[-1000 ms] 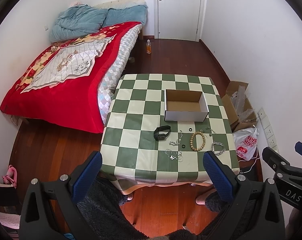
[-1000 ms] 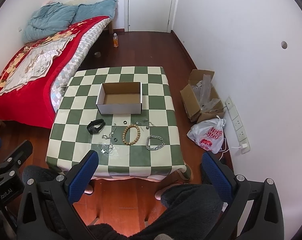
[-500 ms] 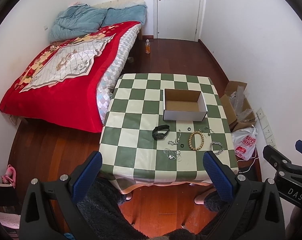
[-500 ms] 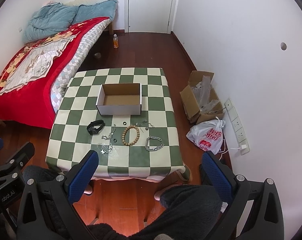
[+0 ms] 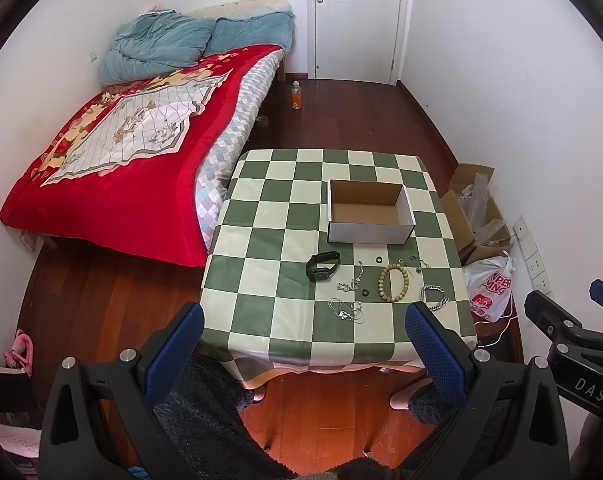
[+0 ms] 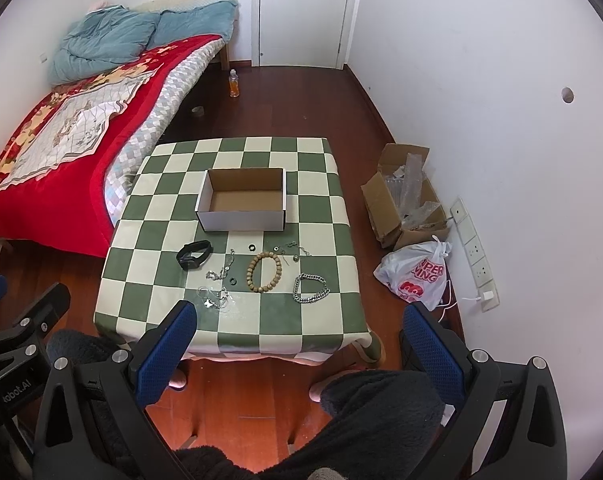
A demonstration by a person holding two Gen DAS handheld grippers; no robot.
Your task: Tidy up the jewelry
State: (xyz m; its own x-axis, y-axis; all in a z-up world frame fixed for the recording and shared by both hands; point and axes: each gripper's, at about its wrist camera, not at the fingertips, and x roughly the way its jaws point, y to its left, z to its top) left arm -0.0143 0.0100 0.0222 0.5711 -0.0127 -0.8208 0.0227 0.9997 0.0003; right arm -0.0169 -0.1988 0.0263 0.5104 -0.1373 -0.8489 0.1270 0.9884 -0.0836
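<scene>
left gripper [image 5: 301,350]: fingers spread wide, nothing between them, held above the person's lap short of the table's near edge. right gripper [image 6: 297,346]: likewise spread and empty, same height, same distance off.

table [image 6: 317,322], green-and-cream check cloth, lies ahead of both pairs of fingers.

nearest row, just beyond the fingertips: tangle of thin silver chain [image 6: 215,298] ahead of the right gripper's left finger; heavy silver link bracelet [image 6: 310,288] ahead and between the right gripper's fingers (in the left view it sits right at that gripper's right fingertip, partly cut off).

next row out: wooden bead bracelet [image 6: 263,272], centred; a small dark ring [image 6: 232,281] beside it; a second fine chain piece [image 6: 221,270] to the left.

further: black band [image 6: 194,255] to the far left of the row, another dark ring [image 6: 252,247], small silver bits [image 6: 295,251] to the right, too small to identify.

farthest: open cardboard box [image 6: 241,222], apparently empty, beyond all the jewelry.

step in hand, judged: the start; nothing is picked up and nothing is in the box. next move likely calls for lowering one gripper forward onto a near piece, closing on it, and carrying it over to the box. the fine chains look hard to pinch cleanly.

hidden: the table legs and the box's near inner wall.
</scene>
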